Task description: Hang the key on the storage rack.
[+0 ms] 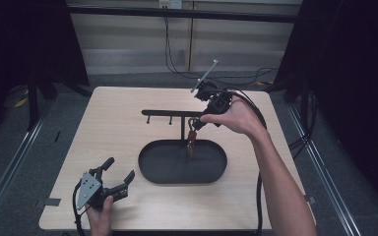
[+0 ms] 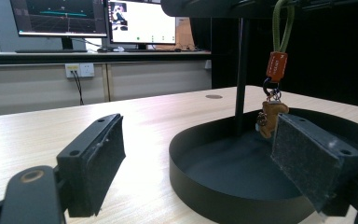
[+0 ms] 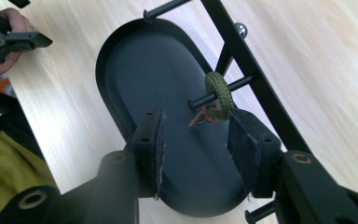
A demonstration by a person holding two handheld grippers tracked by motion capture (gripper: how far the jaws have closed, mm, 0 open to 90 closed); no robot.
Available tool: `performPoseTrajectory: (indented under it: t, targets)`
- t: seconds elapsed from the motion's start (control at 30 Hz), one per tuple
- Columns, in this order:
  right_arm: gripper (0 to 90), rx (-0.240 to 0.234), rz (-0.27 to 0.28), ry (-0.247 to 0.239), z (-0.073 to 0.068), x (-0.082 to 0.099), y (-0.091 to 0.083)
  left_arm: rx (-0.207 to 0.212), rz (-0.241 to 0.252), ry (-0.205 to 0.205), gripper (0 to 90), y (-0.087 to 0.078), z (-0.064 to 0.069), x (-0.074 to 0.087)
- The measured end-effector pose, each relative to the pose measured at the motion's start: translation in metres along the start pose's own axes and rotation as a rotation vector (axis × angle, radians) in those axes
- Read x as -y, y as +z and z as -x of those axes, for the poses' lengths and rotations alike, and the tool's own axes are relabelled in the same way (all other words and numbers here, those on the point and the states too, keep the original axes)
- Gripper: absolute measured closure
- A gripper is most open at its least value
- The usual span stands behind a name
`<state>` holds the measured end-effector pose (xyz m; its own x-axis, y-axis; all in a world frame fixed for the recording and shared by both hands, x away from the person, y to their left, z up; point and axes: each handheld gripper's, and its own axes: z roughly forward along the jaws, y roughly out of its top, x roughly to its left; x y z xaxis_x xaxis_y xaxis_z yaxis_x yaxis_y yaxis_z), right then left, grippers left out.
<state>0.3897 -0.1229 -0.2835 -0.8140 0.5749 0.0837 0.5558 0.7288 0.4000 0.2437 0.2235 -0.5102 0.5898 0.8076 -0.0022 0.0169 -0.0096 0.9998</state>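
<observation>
A keychain hangs from a peg of the black T-shaped stand [image 1: 170, 112]: a green cord loop [image 3: 219, 91], a red tag [image 2: 277, 67] and a brown charm [image 2: 270, 116]. Its lower end dangles over the stand's oval black tray [image 1: 150, 164]. My right gripper [image 3: 196, 121] is open above the tray, with the green loop just past its fingertips and nothing held between the pads. In the high view the keychain [image 1: 192, 137] hangs below that gripper [image 1: 198, 123]. Low at the table's front left, my left gripper [image 1: 120, 167] is open, aimed at the tray [image 2: 205, 186] and holding nothing.
Two more bare pegs [image 1: 148, 118] stick out along the stand's bar. The wooden table [image 1: 113, 128] has bare room left of the tray. A thin metal rod [image 1: 205, 76] sticks up from the right gripper. Monitors [image 2: 98, 18] stand beyond the table; cables lie on the floor.
</observation>
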Motion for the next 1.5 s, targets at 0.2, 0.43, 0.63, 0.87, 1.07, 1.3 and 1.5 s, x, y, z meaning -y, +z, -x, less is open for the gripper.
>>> performPoseTrajectory:
  t: [0.2,0.43,0.63,0.87,1.07,1.3,1.5]
  targets:
    - [49.3,-0.014,0.051,-0.008,-0.006,0.006,-0.002,-0.001,0.0,-0.001,16.7,0.0,0.0,0.0]
    - [45.4,-0.024,0.116,-0.001,-0.01,0.023,0.003,-0.001,-0.001,0.001,16.8,0.0,0.0,0.0]
    - [43.6,-0.038,0.211,-0.003,-0.017,0.04,0.011,-0.001,-0.001,0.0,16.8,0.0,0.0,0.0]
    - [41.1,-0.051,0.339,0.003,-0.028,0.064,0.021,-0.003,0.001,0.0,16.7,0.0,0.0,0.0]
    - [38.6,-0.059,0.452,0.018,-0.037,0.082,0.026,-0.002,0.0,0.001,16.7,0.0,0.0,0.0]
    - [29.1,-0.007,0.521,0.029,-0.039,0.099,0.033,-0.004,0.0,0.001,16.7,0.0,0.0,0.0]
    - [22.8,-0.018,0.617,0.042,-0.045,0.117,0.037,-0.004,0.0,0.001,16.7,0.0,0.0,0.0]
